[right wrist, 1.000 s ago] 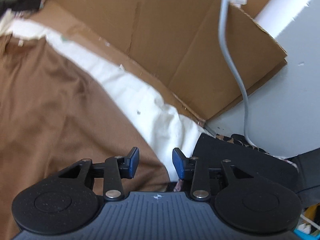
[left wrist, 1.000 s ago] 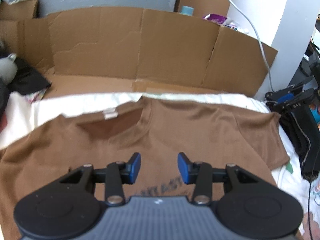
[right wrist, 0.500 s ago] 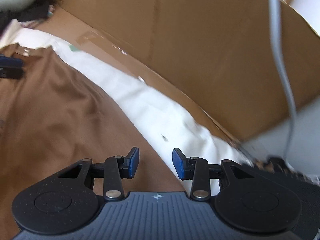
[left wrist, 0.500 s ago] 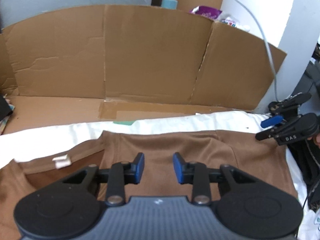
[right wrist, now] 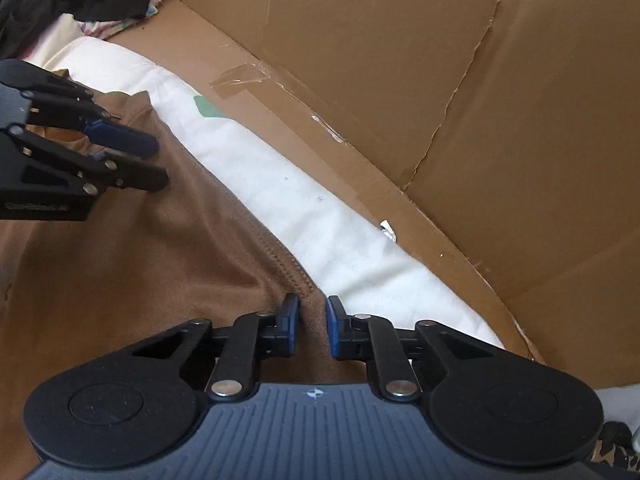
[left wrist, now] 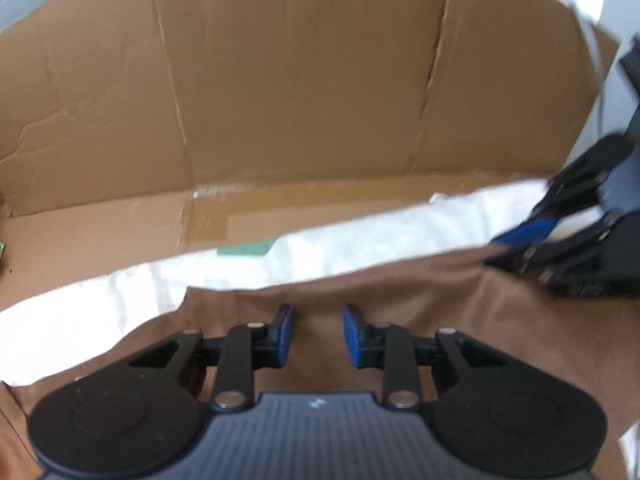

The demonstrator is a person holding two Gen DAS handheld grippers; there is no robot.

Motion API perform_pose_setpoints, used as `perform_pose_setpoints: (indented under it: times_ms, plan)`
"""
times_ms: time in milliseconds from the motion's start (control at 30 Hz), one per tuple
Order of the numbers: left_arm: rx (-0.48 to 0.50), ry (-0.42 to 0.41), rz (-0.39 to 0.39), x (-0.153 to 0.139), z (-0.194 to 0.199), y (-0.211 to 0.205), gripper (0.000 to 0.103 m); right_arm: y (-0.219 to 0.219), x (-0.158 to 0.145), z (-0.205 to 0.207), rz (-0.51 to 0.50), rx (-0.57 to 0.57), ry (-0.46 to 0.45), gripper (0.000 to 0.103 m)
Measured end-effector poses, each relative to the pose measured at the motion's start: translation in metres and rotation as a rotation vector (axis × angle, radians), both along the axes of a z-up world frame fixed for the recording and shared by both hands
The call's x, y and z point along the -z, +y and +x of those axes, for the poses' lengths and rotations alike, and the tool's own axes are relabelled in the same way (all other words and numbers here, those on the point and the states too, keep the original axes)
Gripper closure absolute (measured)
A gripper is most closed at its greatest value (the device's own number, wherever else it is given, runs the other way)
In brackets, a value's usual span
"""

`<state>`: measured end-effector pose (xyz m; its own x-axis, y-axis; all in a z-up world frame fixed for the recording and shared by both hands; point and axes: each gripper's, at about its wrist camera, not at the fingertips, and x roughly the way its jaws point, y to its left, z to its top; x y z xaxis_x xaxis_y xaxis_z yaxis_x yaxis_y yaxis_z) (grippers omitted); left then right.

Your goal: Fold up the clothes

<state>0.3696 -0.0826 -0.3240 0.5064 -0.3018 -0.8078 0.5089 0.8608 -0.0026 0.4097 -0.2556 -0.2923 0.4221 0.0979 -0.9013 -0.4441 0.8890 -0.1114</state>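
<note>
Fabric of the brown shirt lies flat on the white sheet, its hem running between the pads of the right hand-held gripper, whose jaws stand narrowed but not clamped. The left hand-held gripper hovers open over the same edge. Both should bite the hem fully before lifting, level and together.

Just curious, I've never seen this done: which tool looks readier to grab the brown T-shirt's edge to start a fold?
Probably the right tool: its jaws straddle the brown T-shirt hem, while the left tool sits over flat cloth.
</note>
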Motion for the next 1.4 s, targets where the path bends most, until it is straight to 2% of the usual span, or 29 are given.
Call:
perform_pose_setpoints:
  times_ms: [100, 200, 233, 267, 367, 400, 533, 733, 933, 1133, 1267, 1300, 1367, 1400]
  plan:
    - [0.043, -0.033, 0.065, 0.0, -0.002, -0.006, 0.073, -0.002, -0.003, 0.005, -0.033, 0.03, -0.02, 0.092]
    - [0.039, -0.044, 0.107, -0.001, -0.001, -0.011, 0.073, -0.009, -0.007, 0.01, -0.022, 0.081, -0.013, 0.09]
    - [0.028, -0.042, 0.108, -0.002, 0.0, -0.012, 0.074, -0.011, -0.009, 0.011, -0.054, 0.098, -0.025, 0.094]
    - [0.015, -0.04, 0.105, -0.003, 0.001, -0.012, 0.075, -0.014, -0.011, 0.011, -0.101, 0.115, -0.045, 0.096]
    - [-0.003, -0.041, 0.066, -0.01, 0.001, -0.011, 0.076, -0.037, -0.028, 0.008, -0.035, 0.137, -0.037, 0.093]
    - [0.001, -0.048, 0.056, -0.012, -0.002, -0.011, 0.076, -0.042, -0.035, 0.006, -0.042, 0.134, -0.039, 0.093]
    - [0.029, -0.07, 0.024, -0.021, -0.015, -0.017, 0.076, -0.063, -0.06, -0.013, -0.083, 0.068, -0.034, 0.092]
    - [0.081, -0.049, -0.052, -0.033, -0.042, -0.035, 0.076, -0.082, -0.08, -0.045, -0.152, -0.045, 0.061, 0.089]
    - [0.15, -0.022, -0.108, -0.035, -0.073, -0.053, 0.076, -0.083, -0.064, -0.059, -0.231, -0.088, 0.173, 0.083]
    - [0.204, 0.039, -0.207, -0.035, -0.101, -0.059, 0.077, -0.086, -0.023, -0.066, -0.361, -0.078, 0.333, 0.083]
    - [0.245, 0.08, -0.258, -0.031, -0.119, -0.066, 0.078, -0.094, -0.013, -0.067, -0.402, -0.046, 0.351, 0.083]
    - [0.253, 0.085, -0.256, -0.03, -0.122, -0.069, 0.078, -0.095, -0.014, -0.067, -0.4, -0.039, 0.339, 0.081]
    - [0.27, 0.094, -0.248, -0.028, -0.129, -0.072, 0.078, -0.098, -0.019, -0.066, -0.385, -0.028, 0.315, 0.069]
    - [0.282, 0.1, -0.239, -0.025, -0.132, -0.074, 0.078, -0.099, -0.022, -0.066, -0.367, -0.027, 0.307, 0.056]
